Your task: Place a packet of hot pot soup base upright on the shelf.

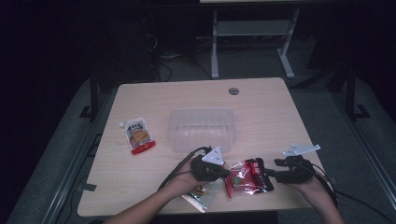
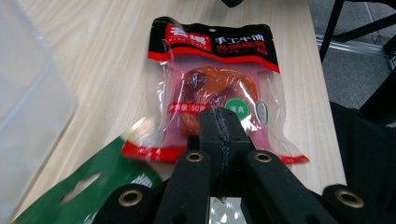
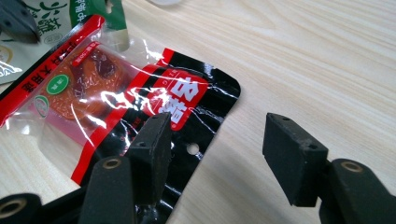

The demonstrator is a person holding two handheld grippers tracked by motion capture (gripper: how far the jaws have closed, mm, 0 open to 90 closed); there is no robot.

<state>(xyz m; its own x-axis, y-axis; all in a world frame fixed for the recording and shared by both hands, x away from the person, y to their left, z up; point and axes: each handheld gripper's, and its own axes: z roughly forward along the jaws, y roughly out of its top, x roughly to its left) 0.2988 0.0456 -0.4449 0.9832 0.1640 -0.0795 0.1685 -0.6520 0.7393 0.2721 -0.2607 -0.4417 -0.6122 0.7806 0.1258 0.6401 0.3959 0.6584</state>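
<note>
Dim room, pale wooden table (image 1: 261, 107): the glossy red-and-black plastic snack packet (image 1: 248, 177) lies at its near edge, left gripper (image 1: 223, 172) with jaws pressed together over it, right gripper (image 1: 272, 174) gaping beside its black end, so a clumsy pinch could skid the slippery film away.

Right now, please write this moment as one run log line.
left gripper: fingers shut, above red snack pack | right gripper: fingers open at pack's black end | clear bin: behind, untouched
</note>
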